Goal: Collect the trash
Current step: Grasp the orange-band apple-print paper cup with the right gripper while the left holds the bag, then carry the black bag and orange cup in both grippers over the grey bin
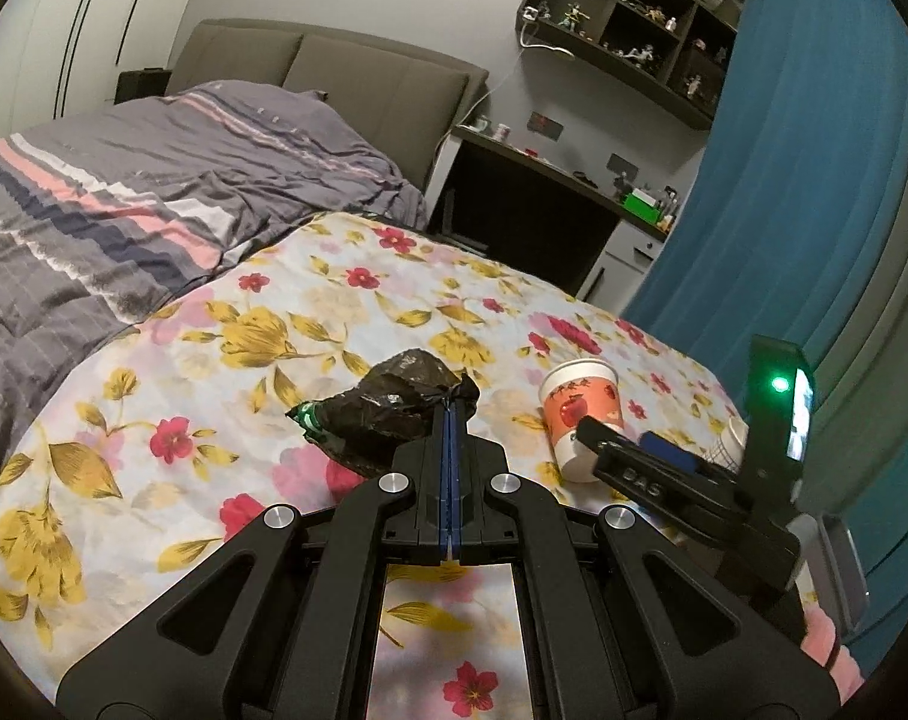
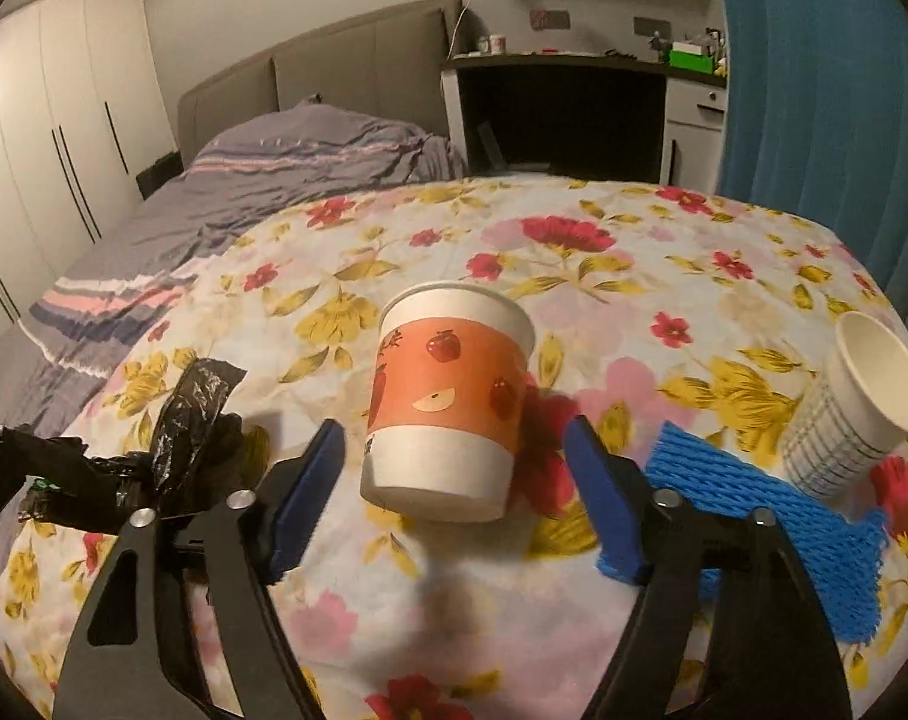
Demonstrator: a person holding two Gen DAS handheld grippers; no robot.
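1. Left wrist view: the left tongs point(image 1: 451, 405) are closed, blue pads pressed together, pinching the edge of a black plastic bag point(image 1: 388, 405). The bag hangs from the tips, bulging ahead and to the left of them over the flowered bedspread point(image 1: 184, 360).
2. To the right of the left tongs an apple-print paper cup point(image 1: 581, 414) rests tilted on the bedspread. The right tongs point(image 1: 619, 438) reach in from the right, one black finger lying across the cup's lower part.
3. Right wrist view: the right tongs point(image 2: 454, 438) are spread apart, pads not touching anything. The apple-print paper cup point(image 2: 448, 402) sits between and just ahead of the fingertips, leaning.
4. Left of the right tongs hangs the black plastic bag point(image 2: 181, 426).
5. Just right of the right finger lies a blue foam net point(image 2: 772, 516), and beyond it a white checked paper cup point(image 2: 856, 408) on its side, mouth facing outward.
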